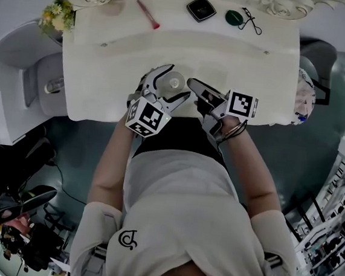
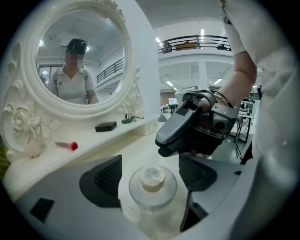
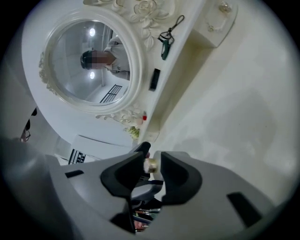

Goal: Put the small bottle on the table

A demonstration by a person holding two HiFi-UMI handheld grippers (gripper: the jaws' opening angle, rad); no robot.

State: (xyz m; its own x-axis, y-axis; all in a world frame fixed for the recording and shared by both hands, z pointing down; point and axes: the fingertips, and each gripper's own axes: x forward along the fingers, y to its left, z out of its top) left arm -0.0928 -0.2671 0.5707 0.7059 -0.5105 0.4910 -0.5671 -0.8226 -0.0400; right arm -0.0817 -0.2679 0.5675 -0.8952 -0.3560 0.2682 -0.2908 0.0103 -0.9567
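Glass with a cork stopper, the small bottle (image 1: 173, 82) stands in the head view on the white desk (image 1: 246, 68), not far from its front edge. The left hand-held gripper (image 1: 173, 84) rings it, and the right hand-held gripper (image 1: 194, 83) points at it from just beside. So near the edge, a knock could, I judge, tip it or send it off the desk. Well apart at the back lie a red-tipped brush (image 1: 148, 14), a black compact (image 1: 201, 9) and a green tag (image 1: 234, 17), with flowers (image 1: 57, 13) at the left corner; none stands in the way. The left gripper view shows that gripper's jaws spread wide, with the bottle between them and a gap at either side. The likeliest fault is a pad catching the round body when this gripper draws back. The right gripper's tip hangs close above and behind the stopper. In the right gripper view the jaws stand narrowly apart and pinch nothing. The stopper shows through the gap beyond the tips, so a push forward could nudge it. An oval mirror (image 3: 91, 61) fills the background, clear of any path.
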